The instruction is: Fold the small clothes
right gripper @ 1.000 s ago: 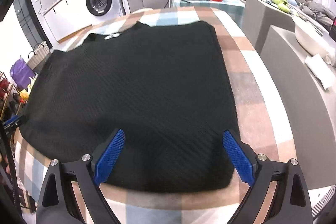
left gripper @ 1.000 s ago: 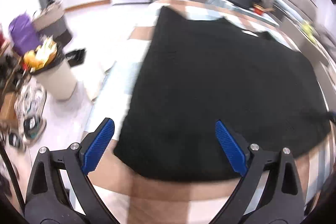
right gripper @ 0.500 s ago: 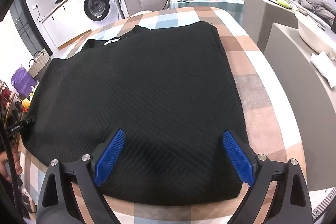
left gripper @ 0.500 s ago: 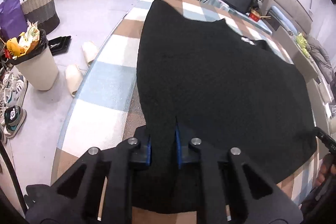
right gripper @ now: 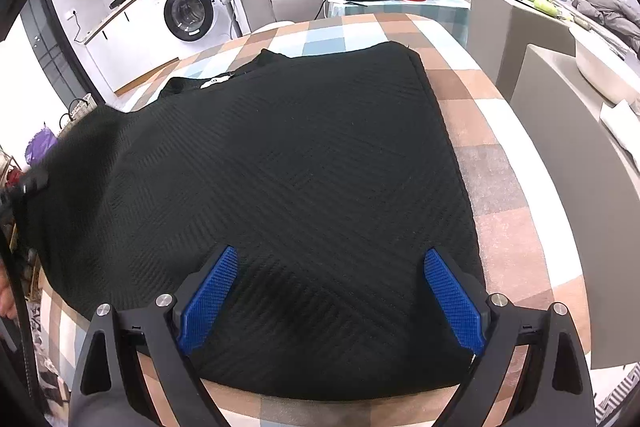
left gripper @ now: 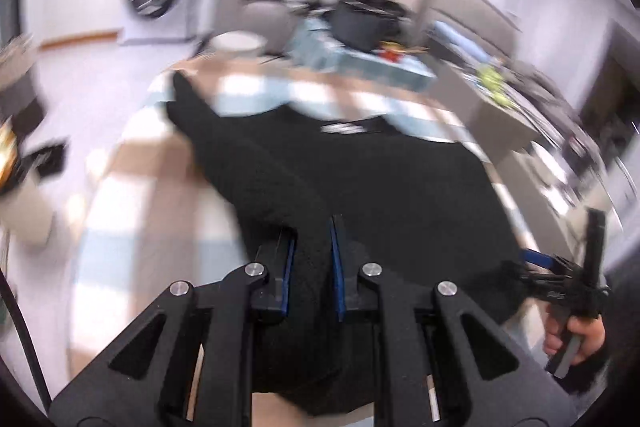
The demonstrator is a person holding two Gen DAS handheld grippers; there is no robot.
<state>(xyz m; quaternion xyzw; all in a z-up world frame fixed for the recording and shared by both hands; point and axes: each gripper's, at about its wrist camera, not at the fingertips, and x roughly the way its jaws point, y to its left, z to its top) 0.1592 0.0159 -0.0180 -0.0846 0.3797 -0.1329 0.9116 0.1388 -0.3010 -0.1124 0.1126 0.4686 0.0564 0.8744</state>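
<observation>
Black knitted garment [right gripper: 304, 187] lies flat on the checked tablecloth [right gripper: 516, 187]. Left gripper [left gripper: 312, 259] has just clamped its near-left edge; right gripper [right gripper: 328, 291] hovers with jaws apart. Recommend carrying the edge across evenly, without dragging.

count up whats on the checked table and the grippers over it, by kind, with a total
black garment on the checked table: 1
grippers: 2, the left gripper shut on the garment's edge, the right gripper open above it
total: 3
</observation>
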